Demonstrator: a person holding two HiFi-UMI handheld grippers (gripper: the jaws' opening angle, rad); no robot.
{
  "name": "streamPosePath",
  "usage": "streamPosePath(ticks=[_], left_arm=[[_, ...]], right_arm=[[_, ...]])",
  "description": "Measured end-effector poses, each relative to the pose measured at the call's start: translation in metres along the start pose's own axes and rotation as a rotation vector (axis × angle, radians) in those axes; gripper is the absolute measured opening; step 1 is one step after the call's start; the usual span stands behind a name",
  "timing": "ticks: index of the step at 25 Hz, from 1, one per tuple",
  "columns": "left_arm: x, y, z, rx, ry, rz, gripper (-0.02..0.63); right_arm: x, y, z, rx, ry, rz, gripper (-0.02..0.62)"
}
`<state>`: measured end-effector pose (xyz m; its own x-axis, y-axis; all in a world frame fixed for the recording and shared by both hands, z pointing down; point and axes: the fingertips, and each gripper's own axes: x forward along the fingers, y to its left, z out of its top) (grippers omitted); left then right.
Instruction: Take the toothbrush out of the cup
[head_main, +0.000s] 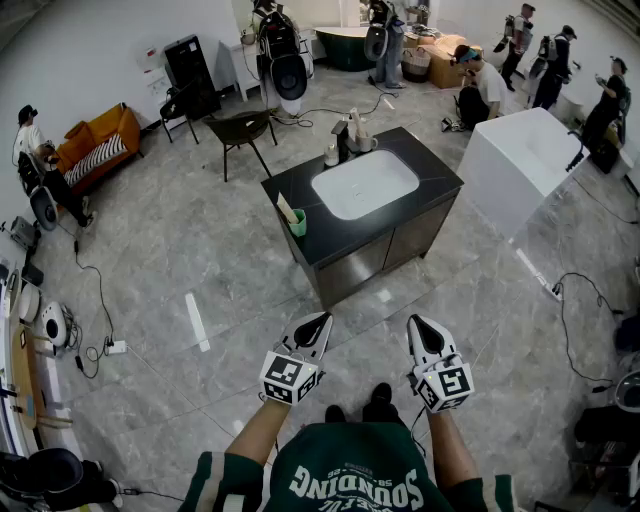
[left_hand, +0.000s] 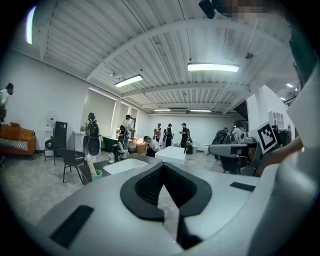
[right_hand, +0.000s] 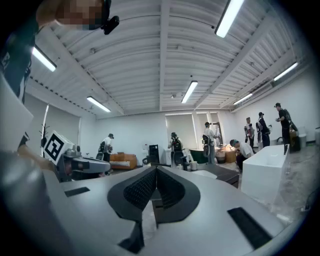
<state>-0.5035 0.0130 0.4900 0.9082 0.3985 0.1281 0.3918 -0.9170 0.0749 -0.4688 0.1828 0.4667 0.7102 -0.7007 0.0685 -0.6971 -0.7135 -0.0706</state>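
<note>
Left gripper (head_main: 318, 322), right gripper (head_main: 420, 325) pressed together, empty, well apart from bench (head_main: 425, 192); toothbrush (head_main: 287, 209) in cup (head_main: 298, 226) likely light, stiff, slim: pinch the exposed upper end.

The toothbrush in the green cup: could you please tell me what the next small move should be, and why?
Probably step closer to the counter and bring the left gripper toward the green cup. The toothbrush sits in it at the counter's near left corner, beyond the left gripper and the right gripper, both over the floor, jaws together, empty.
</note>
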Motion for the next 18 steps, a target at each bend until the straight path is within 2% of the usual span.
streamPosePath(ticks=[8,18], left_arm=[[-0.004,-0.006,0.002,0.0,-0.013,0.009,0.009],[0.013,-0.011,0.004,0.018,-0.008,0.011,0.009]], right_arm=[[-0.004,0.005,-0.005,-0.019,0.001,-0.004,0.043],[-0.009,-0.02,-0.012,-0.018,0.005,-0.019,0.043]])
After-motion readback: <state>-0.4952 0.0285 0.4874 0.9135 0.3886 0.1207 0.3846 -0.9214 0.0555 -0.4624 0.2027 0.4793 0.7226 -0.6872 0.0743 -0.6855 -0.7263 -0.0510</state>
